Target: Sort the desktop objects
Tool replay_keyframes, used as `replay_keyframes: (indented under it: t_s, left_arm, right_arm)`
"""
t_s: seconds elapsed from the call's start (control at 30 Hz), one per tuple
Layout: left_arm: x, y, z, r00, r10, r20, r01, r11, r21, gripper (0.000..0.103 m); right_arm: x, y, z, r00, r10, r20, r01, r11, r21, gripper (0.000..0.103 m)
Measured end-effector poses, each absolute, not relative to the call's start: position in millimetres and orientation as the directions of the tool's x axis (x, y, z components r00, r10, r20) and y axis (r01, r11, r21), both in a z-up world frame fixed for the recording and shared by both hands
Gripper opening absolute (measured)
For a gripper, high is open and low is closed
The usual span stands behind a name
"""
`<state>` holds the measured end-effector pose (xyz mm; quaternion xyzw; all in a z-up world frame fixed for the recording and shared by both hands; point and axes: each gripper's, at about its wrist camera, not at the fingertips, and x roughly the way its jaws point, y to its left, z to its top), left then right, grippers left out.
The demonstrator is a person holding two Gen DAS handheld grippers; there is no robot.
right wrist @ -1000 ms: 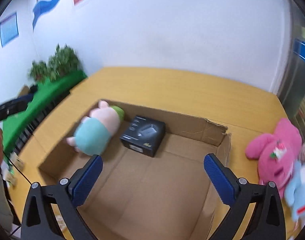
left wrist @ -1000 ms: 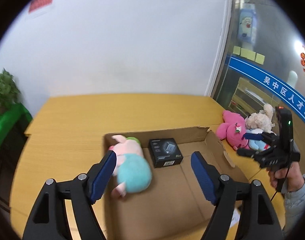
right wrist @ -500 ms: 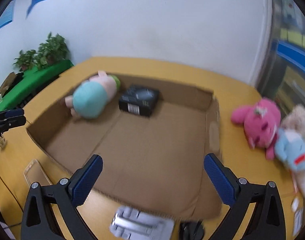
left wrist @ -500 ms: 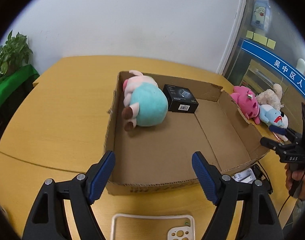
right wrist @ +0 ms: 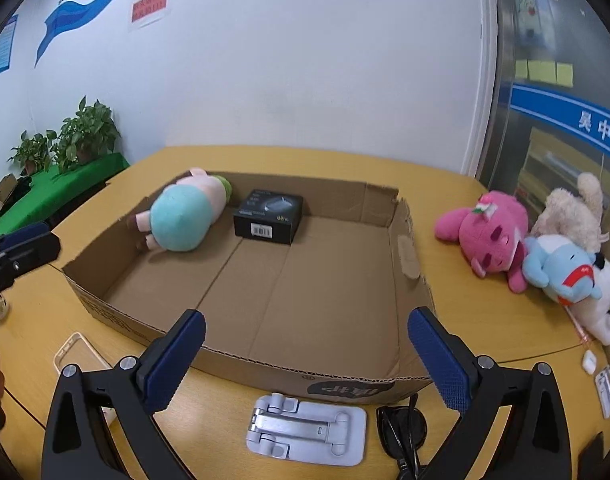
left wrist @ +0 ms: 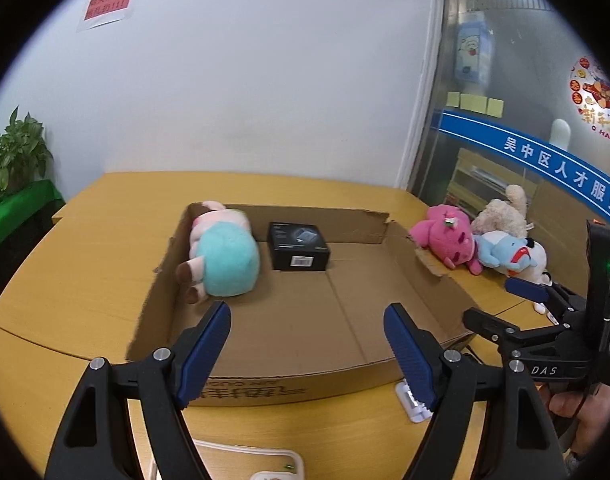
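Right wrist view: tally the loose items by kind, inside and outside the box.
Plush toys: 5 (teal-bodied pig plush, pink, beige, blue, white)
Black boxes: 1
Grey folding stands: 1
Black sunglasses: 1
Clear phone cases: 1
Total: 9

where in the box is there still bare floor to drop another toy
The cardboard box has bare floor across its whole right half and near side, bordered by the right wall and near wall. The far-left corner is crowded: the teal pig plush lies beside the black box. Outside, right of the box, the pink plush and its neighbours crowd the table.
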<state>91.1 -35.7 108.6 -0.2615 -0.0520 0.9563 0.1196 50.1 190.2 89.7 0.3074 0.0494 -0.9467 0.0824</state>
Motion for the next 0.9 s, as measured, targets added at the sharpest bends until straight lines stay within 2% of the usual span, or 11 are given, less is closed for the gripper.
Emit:
replay_keyframes:
  t_s: [0.1,0.9]
  left_arm:
    - [94,-23,110,-0.842,0.237,-0.484,-0.200,-0.971,-0.127,0.079]
    - [100,-14,99,-0.830,0.229,-0.509,-0.191,-0.973,-0.126,0.079]
  right_arm:
    - [59,188,97,-0.807,-0.135,-0.575,0.193,-0.980,-0.040,0.103]
    - [82,184,93,-0.812,-0.165,-0.560,0.202,-0.979,-0.005,0.103]
